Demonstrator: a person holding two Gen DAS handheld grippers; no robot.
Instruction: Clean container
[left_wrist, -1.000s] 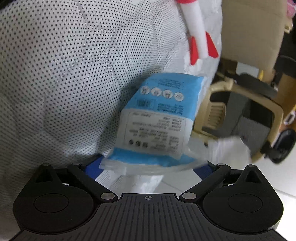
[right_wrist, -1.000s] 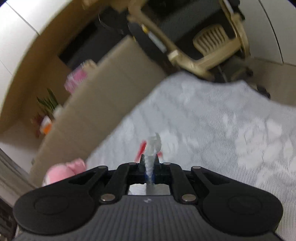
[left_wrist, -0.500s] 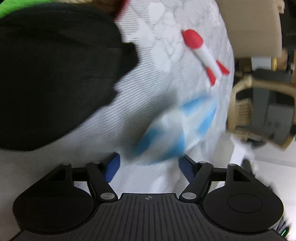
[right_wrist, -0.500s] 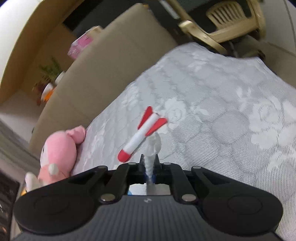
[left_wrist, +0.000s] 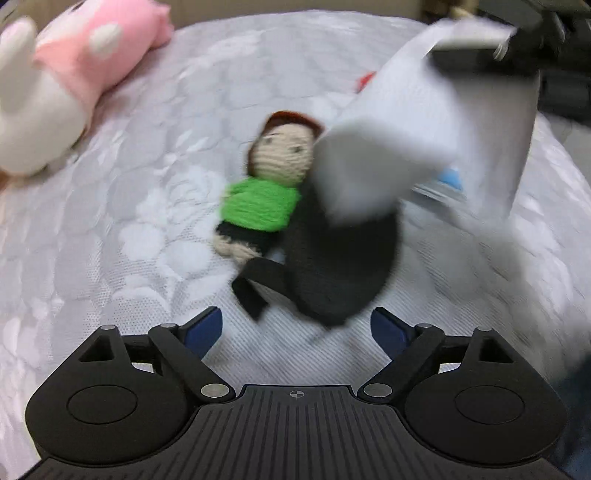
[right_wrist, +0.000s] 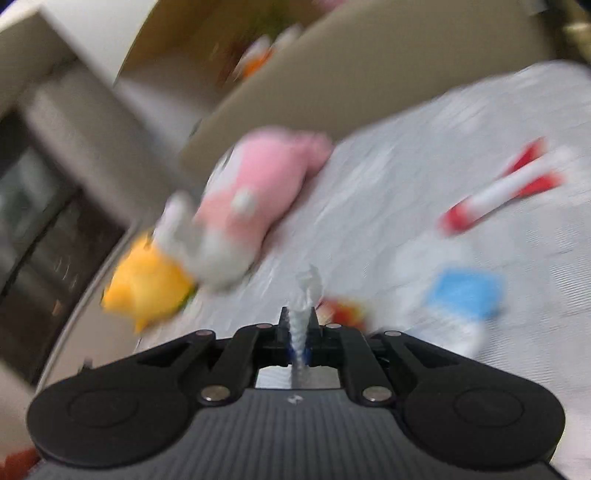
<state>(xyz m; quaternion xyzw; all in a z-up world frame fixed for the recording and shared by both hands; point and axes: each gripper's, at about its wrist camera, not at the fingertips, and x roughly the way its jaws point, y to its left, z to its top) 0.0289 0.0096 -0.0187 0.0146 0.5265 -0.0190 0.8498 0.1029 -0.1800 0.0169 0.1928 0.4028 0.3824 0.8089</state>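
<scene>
Left gripper (left_wrist: 296, 326) spread wide, nothing between its fingers. Right gripper (right_wrist: 298, 326) pinches the white mesh fabric container (right_wrist: 306, 291); seen from left wrist, container (left_wrist: 399, 147) hangs blurred at 1 o'clock above crocheted green-shirted doll (left_wrist: 269, 184) on white bed (left_wrist: 129, 221).

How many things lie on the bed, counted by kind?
Soft toys: 3 (pink plush, yellow plush, knitted doll)
Rocket toy: 1
Blue packet: 1
Black cloth: 1
Total: 6
</scene>
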